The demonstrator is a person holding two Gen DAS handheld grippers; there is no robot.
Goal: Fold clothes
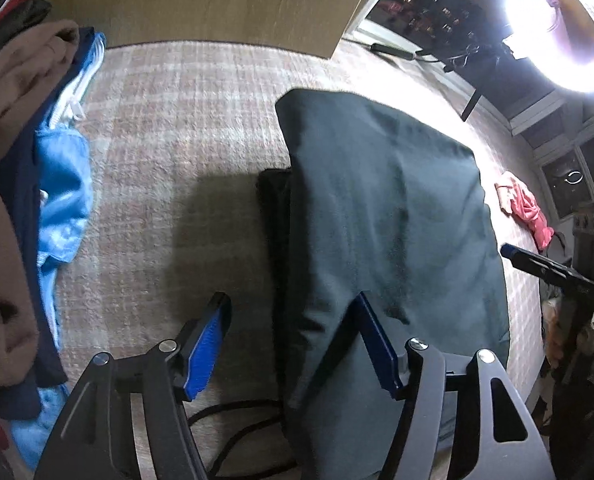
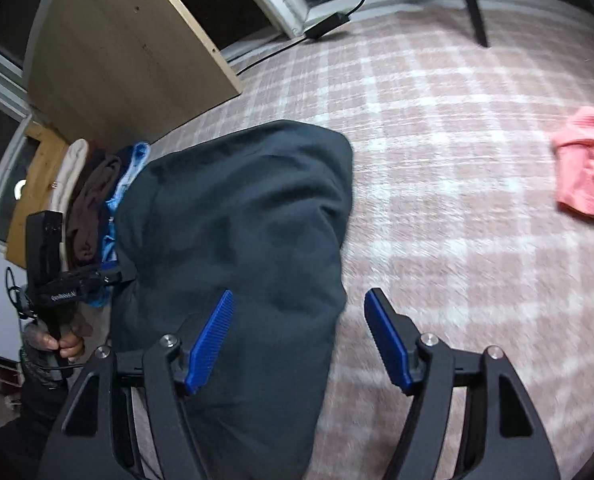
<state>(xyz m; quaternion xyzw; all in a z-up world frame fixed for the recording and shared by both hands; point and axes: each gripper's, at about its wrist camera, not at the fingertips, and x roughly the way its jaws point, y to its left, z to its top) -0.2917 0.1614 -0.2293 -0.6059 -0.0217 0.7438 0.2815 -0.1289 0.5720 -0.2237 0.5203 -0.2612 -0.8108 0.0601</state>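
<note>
Both grippers, left gripper (image 1: 293,344) and right gripper (image 2: 301,340), gape wide over the dark green garment (image 1: 385,216) on the carpet (image 2: 437,160); pinching one layer could undo that fold.

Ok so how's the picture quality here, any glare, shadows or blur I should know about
Left wrist view: a ring light blows out the top right corner, and a hard shadow falls on the carpet beside the dark garment. Right wrist view: no glare, but the carpet is motion-smeared near the pink cloth. Both views bend straight edges strongly.
</note>
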